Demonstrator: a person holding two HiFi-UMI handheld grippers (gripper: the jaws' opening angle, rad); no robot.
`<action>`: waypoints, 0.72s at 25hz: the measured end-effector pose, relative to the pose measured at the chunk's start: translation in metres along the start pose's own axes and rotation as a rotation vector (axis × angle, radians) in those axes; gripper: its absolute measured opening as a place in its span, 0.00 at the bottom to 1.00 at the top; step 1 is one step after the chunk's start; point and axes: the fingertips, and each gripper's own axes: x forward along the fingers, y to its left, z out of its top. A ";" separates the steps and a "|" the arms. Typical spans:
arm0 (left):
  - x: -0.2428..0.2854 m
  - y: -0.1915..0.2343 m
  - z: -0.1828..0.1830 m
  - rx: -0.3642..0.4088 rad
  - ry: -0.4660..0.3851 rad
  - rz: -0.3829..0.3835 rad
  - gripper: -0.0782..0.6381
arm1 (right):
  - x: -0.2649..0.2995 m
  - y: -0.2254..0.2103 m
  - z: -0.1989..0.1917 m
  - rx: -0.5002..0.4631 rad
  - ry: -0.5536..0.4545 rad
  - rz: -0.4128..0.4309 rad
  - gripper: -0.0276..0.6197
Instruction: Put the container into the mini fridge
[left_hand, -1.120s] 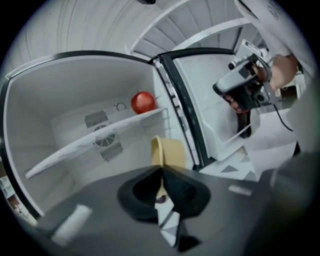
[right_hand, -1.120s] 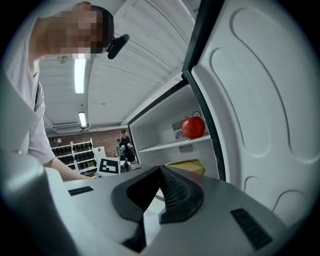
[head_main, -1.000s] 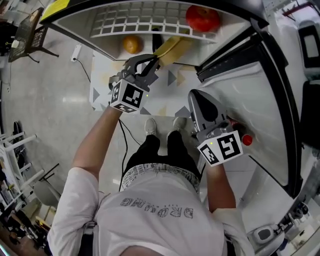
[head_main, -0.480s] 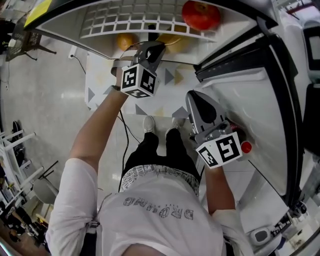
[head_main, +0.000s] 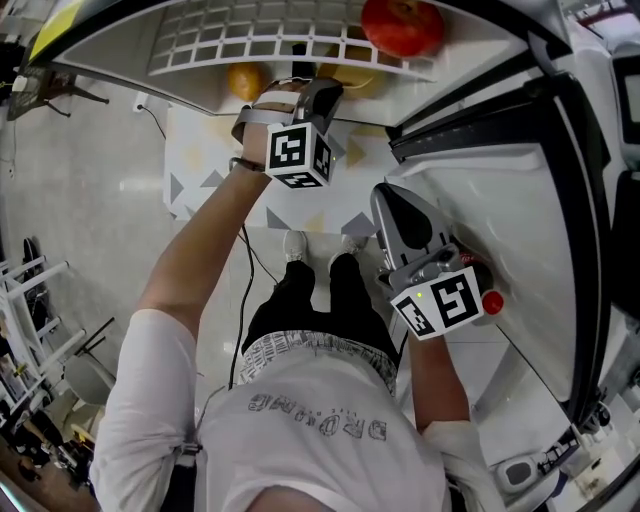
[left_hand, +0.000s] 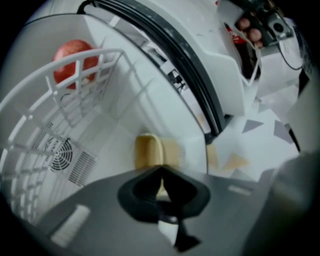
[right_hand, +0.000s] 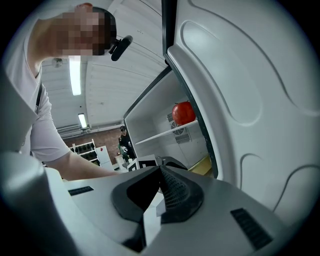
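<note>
The mini fridge (head_main: 130, 50) stood open at the far side, and its door (head_main: 500, 230) was swung out to the right; inside, a white wire shelf (head_main: 230, 45) crossed the upper part, and a round fan vent (left_hand: 59, 155) showed on the back wall under it. The left gripper (left_hand: 161, 170) reached far in under this shelf; its jaws were pressed together on the near edge of the yellow container (left_hand: 155, 152), as well as we could read it, because only a pale strip showed between them. The container was already inside the lower compartment, right of the middle and close to the door seal; we could not tell if its bottom was touching the fridge floor. The right gripper (right_hand: 160, 172) waited near us, just beside the inner face of the door, with its jaws together and nothing in them. A red fruit (head_main: 403, 25) lay on the shelf at the right; an orange (head_main: 247, 80) lay below the shelf at the left.

We judged the step in hand to be the setting down; to do it well, the left gripper should lower the container flat until the floor carries it, keep under the wires and away from the orange, and only then part the jaws and draw straight back toward us; the right gripper should hold the door wide.
</note>
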 end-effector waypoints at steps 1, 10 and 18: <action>0.003 -0.002 0.000 0.010 0.007 -0.007 0.14 | 0.000 0.000 -0.001 0.000 0.001 0.001 0.04; 0.018 -0.015 -0.003 0.103 0.067 -0.042 0.14 | 0.002 -0.003 -0.006 0.008 0.009 0.008 0.04; 0.027 -0.025 0.003 0.105 0.068 -0.075 0.15 | 0.002 -0.006 -0.008 0.014 0.011 0.006 0.04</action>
